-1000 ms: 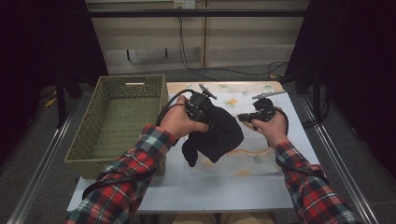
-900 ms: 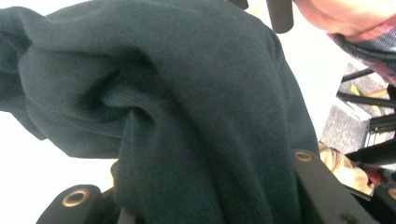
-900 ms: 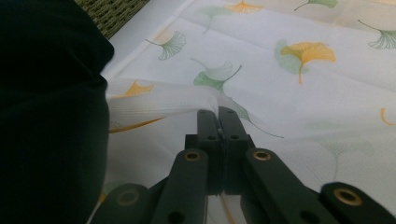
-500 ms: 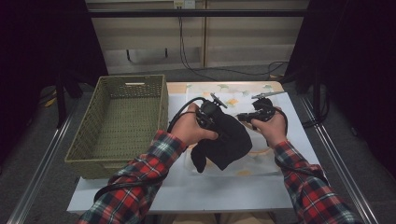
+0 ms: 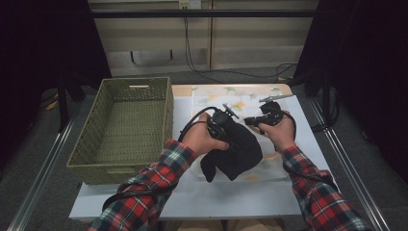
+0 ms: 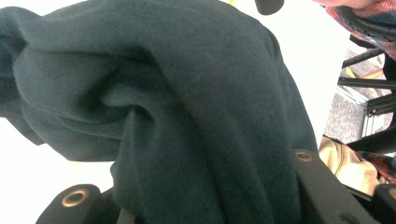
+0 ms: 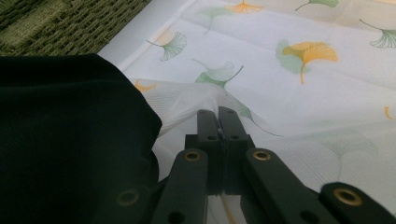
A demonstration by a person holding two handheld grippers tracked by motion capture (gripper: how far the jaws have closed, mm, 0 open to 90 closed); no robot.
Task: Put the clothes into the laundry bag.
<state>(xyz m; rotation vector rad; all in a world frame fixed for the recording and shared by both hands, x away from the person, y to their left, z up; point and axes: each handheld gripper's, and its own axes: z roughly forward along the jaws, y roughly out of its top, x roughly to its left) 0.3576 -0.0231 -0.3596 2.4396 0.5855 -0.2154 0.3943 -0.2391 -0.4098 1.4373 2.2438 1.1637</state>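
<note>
1. Mid-carry, by the look of it: dark garment (image 5: 234, 151) bunched between the left gripper's (image 5: 222, 122) fingers, hanging just above the tabletop (image 5: 192, 197), right of the wicker basket (image 5: 126, 126).
2. Right gripper (image 7: 218, 114): fingers clenched on the leaf-print cloth (image 7: 299, 88).
3. Next, likely leftward over the basket's near-right rim; open room inside.

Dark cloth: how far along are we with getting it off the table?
Done: the left tool is shut on the dark cloth, bunched and lifted beside the wicker basket, which holds nothing yet. In hand: the right tool is shut, pinching the leaf-print sheet. Left: probably carrying the cloth into the basket.
</note>
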